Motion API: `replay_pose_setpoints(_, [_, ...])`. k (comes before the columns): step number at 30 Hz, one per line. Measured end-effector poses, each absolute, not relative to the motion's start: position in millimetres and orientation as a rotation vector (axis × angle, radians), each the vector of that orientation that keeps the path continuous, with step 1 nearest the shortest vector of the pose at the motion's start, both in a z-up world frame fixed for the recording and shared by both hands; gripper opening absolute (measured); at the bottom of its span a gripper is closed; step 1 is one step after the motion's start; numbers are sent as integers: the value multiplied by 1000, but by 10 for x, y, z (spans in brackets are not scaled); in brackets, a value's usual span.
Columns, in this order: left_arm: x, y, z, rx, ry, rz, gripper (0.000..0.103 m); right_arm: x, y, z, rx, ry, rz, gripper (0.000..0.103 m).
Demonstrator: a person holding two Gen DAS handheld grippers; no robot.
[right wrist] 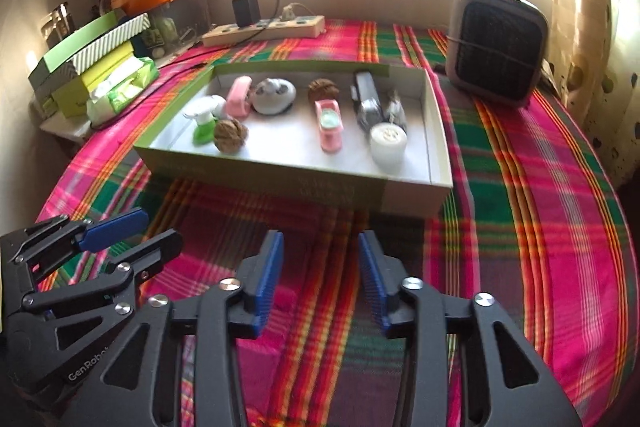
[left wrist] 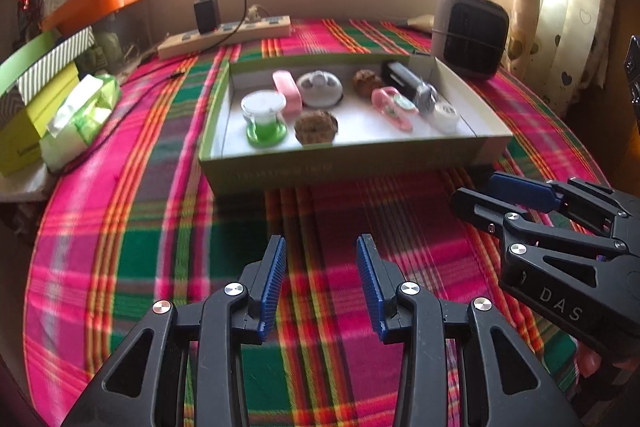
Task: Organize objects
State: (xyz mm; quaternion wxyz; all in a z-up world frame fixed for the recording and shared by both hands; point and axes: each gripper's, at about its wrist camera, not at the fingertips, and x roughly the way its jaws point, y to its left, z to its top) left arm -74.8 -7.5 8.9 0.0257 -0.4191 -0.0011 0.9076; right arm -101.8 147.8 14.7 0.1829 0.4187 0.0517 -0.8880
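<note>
A shallow green box with a white inside stands on the plaid cloth. It holds a green-based clear jar, a pink case, a grey-white round item, two brown balls, a pink clip-like item, a black-and-silver item and a white roll. My left gripper hovers open over bare cloth in front of the box, nothing between its blue pads. My right gripper is open and empty beside it, short of the box wall.
A grey heater stands behind the box at the right. A power strip with a black charger lies along the back wall. Stacked green boxes and a tissue pack sit at the left. A curtain hangs at the right.
</note>
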Motion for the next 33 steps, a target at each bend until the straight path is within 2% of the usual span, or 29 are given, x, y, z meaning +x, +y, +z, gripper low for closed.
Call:
replay_pose_setpoints(13, [-681, -34, 37, -1343, -8, 2813, 35, -880, 1579, 52, 1231, 203, -2528, 47])
replay_pose_setpoints(21, [-663, 28, 32, -1361, 13, 2841, 39, -791, 1648, 51, 1234, 196, -2551, 56])
replay_pose_setpoints(33, [-658, 34, 24, -1359, -30, 2858, 42, -790, 1659, 46, 1240, 186, -2554, 60])
